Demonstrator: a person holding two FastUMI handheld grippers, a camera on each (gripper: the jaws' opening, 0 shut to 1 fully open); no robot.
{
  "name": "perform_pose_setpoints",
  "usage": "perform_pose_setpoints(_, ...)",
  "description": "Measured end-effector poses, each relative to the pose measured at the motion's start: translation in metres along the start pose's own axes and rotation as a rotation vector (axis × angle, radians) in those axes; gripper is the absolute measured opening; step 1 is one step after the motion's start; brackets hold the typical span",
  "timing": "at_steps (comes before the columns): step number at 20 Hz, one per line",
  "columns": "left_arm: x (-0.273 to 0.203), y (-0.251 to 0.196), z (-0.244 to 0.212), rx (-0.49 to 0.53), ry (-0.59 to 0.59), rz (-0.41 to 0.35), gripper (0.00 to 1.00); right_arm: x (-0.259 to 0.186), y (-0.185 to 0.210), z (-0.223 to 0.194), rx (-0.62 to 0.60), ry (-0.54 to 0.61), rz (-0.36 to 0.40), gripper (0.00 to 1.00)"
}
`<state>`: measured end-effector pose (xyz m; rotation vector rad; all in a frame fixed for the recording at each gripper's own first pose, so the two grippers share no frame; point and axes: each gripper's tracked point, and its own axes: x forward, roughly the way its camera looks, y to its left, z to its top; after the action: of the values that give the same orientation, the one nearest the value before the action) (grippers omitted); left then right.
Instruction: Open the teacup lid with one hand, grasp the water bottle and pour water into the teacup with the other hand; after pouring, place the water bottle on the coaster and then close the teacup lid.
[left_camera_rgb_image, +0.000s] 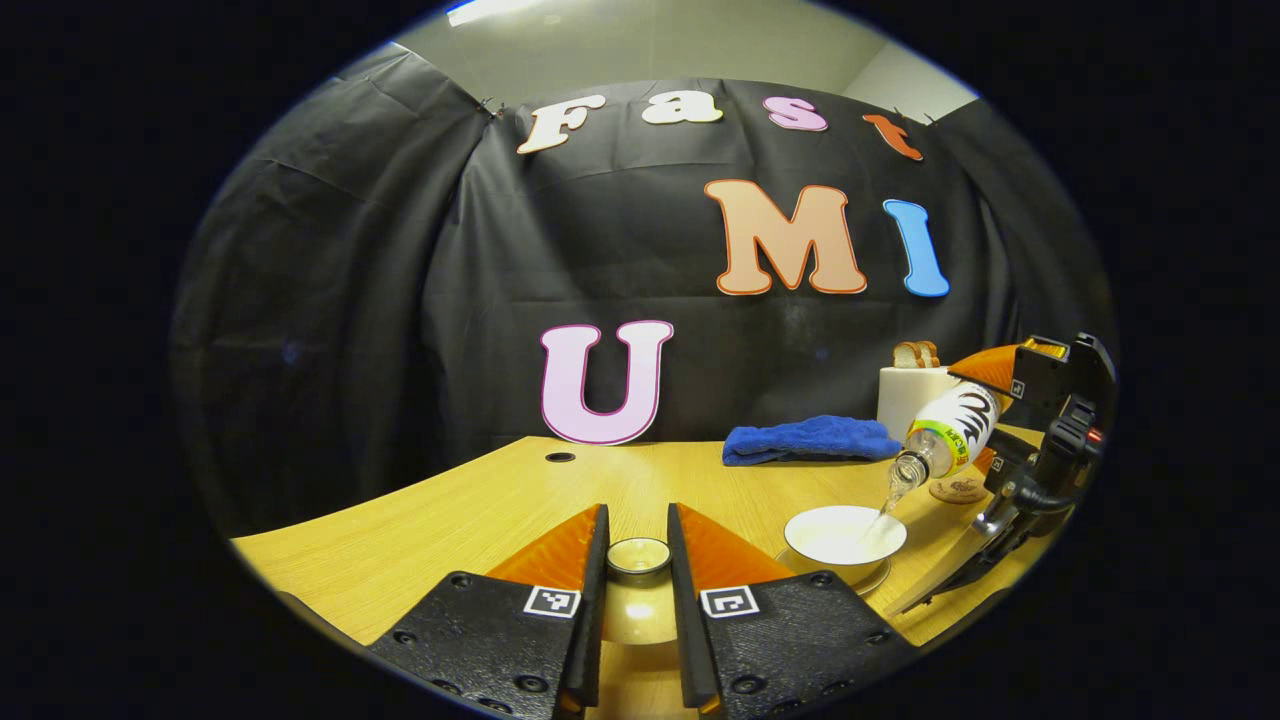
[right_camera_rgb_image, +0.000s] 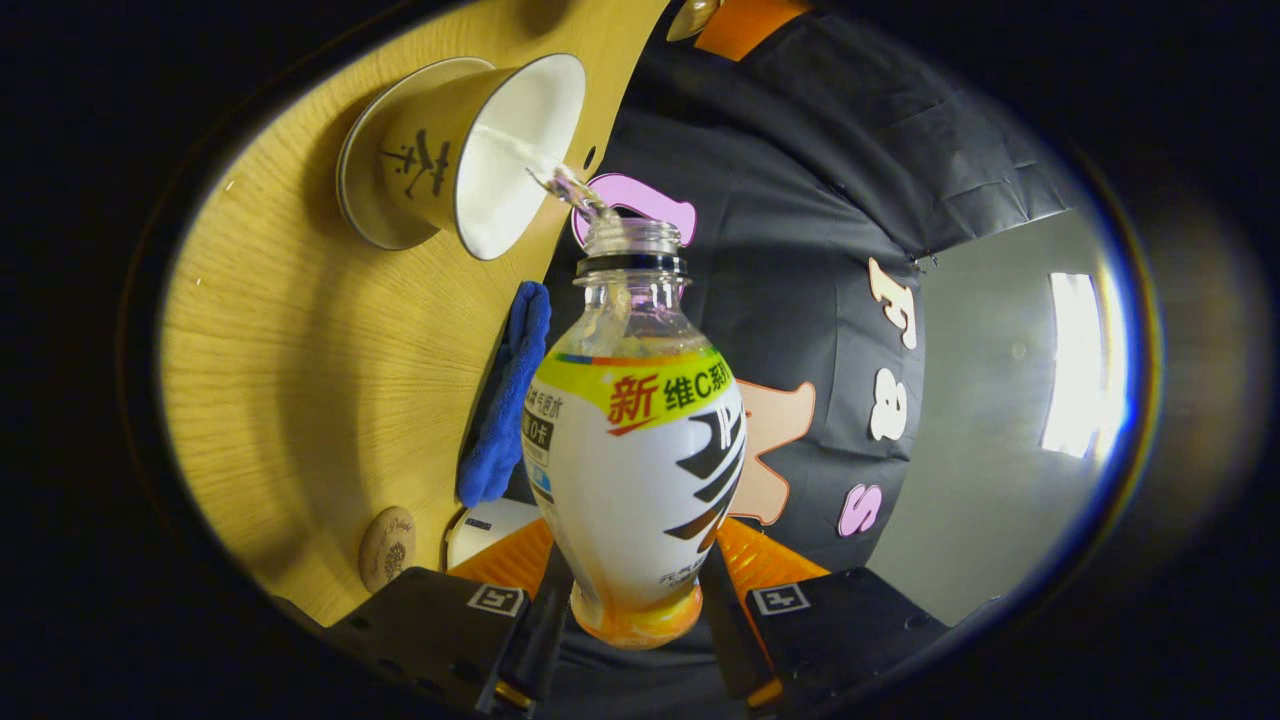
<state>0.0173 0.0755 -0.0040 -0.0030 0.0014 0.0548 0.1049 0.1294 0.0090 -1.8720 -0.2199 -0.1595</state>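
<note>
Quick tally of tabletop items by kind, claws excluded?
Cream ceramic teacup: 1
Round teacup lid: 1
Clear plastic water bottle: 1
Round brown coaster: 1
Blue folded cloth: 1
White paper roll: 1
Total: 6

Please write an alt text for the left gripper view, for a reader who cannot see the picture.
The right gripper tilts a water bottle and pours water into an open white teacup on a wooden table. In front, the left gripper holds the teacup lid between its fingers. A blue cloth lies behind the cup.
</note>
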Motion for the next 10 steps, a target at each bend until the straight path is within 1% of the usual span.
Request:
perform_pose_setpoints(2, 0.0, 0.0, -0.001, 0.0, 0.0, 0.0, 0.29, 0.004, -0.006, 0.001, -0.022, -0.002, -0.017, 0.68)
perform_pose_setpoints(5, -0.001, 0.0, 0.0, 0.0, 0.0, 0.0, 0.29, 0.004, -0.013, 0.001, -0.047, 0.0, -0.047, 0.67)
perform_pose_setpoints(8, 0.0, 0.001, -0.001, 0.001, 0.001, 0.001, 0.29, 0.002, -0.02, 0.005, -0.079, -0.012, -0.105, 0.67)
perform_pose_setpoints(10, 0.0, 0.001, 0.0, 0.0, 0.001, 0.001, 0.29, 0.0, -0.024, 0.009, -0.094, -0.02, -0.125, 0.67)
